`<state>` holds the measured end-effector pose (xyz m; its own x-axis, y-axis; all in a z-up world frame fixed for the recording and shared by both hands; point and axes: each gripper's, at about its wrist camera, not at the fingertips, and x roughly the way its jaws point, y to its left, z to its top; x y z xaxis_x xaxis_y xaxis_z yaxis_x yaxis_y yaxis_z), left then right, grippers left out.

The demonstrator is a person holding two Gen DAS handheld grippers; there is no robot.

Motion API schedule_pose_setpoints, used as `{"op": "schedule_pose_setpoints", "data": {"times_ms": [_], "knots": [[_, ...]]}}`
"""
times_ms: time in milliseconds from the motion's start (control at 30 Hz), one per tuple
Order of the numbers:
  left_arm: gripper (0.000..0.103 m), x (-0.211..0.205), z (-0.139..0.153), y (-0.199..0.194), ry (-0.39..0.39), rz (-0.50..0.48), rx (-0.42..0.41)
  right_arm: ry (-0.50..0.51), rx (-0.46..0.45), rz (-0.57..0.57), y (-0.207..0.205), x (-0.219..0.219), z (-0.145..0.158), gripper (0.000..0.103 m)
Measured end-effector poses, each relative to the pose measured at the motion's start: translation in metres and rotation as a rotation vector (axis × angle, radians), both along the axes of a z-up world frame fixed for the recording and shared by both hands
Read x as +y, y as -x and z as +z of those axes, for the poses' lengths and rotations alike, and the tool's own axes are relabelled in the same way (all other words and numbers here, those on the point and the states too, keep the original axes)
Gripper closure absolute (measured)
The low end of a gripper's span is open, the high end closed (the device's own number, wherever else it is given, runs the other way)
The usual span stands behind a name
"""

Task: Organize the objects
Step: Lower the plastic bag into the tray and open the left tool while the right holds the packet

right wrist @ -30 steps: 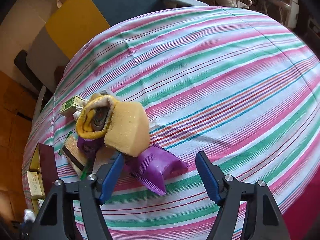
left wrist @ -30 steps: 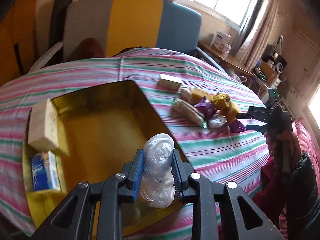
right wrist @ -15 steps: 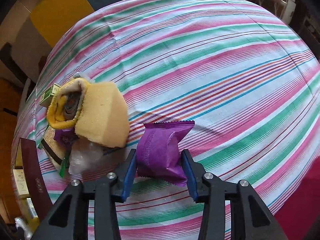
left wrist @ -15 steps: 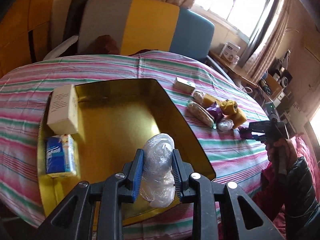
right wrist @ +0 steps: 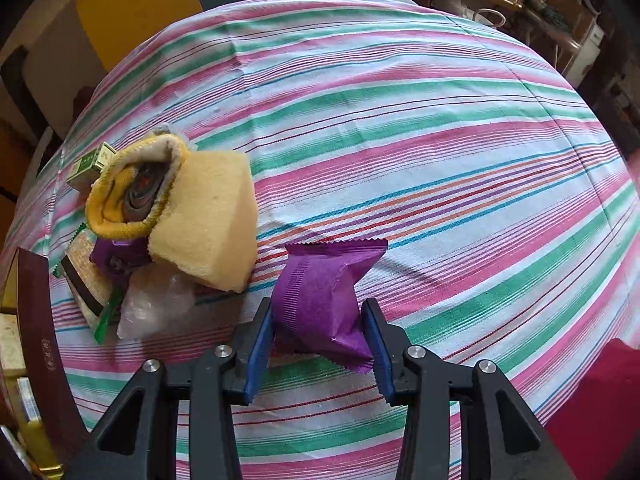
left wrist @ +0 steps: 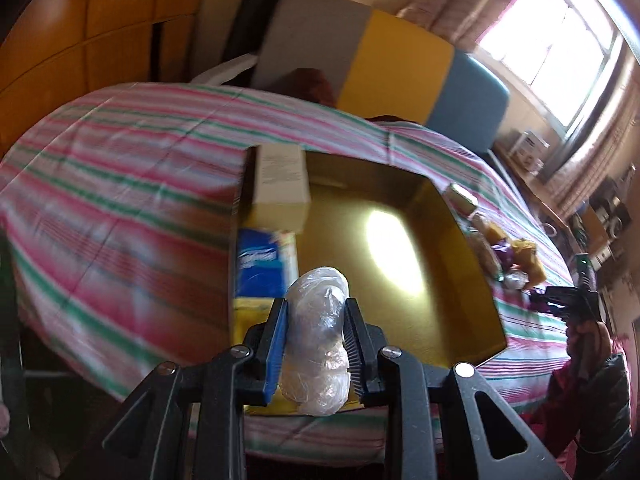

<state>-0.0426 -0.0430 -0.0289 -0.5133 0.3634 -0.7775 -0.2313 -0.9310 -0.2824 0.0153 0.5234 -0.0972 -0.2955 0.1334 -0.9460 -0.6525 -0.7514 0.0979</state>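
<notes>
Since the earlier frame your left gripper (left wrist: 316,340) has carried the clear plastic bundle (left wrist: 316,336) further left over the gold box (left wrist: 452,240), and your right gripper (right wrist: 318,336) has lifted the purple packet (right wrist: 326,300) a little off the striped tablecloth (right wrist: 440,140).

You hold the bundle tight between the two blue pads of the left gripper, at the near edge of the box and above its near left corner. Inside the box, along the left wall, a white carton (left wrist: 280,176) lies at the far end and a blue tissue pack (left wrist: 260,264) lies nearer to you. Most of the gold floor is bare and shines with a bright reflection.

Your right jaws are closed on the purple packet, which stands upright between them with its crimped end to the far side. Left of it on the cloth is the small pile: a yellow sponge (right wrist: 208,216), a rolled yellow cloth (right wrist: 132,188) touching it, a second purple wrapper (right wrist: 116,256) under them, a clear wrapped item (right wrist: 156,304) at the near side and a small green box (right wrist: 90,164) behind. The dark outer wall of the gold box shows at the far left of the right wrist view.
</notes>
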Motion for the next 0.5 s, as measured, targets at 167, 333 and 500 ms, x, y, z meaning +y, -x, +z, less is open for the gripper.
{"op": "schedule_pose_setpoints", "data": {"times_ms": [167, 333, 500], "knots": [[0.076, 0.006, -0.010, 0.001, 0.030, -0.005, -0.013, -0.024, -0.012, 0.016, -0.002, 0.000, 0.000, 0.059], [0.075, 0.020, -0.018, 0.010, 0.109, -0.019, 0.000, -0.032, -0.012, 0.036, -0.003, 0.000, 0.002, 0.059], [0.070, 0.018, -0.034, 0.014, 0.180, 0.010, -0.036, -0.044, -0.018, 0.050, -0.001, -0.004, 0.002, 0.059]]}}
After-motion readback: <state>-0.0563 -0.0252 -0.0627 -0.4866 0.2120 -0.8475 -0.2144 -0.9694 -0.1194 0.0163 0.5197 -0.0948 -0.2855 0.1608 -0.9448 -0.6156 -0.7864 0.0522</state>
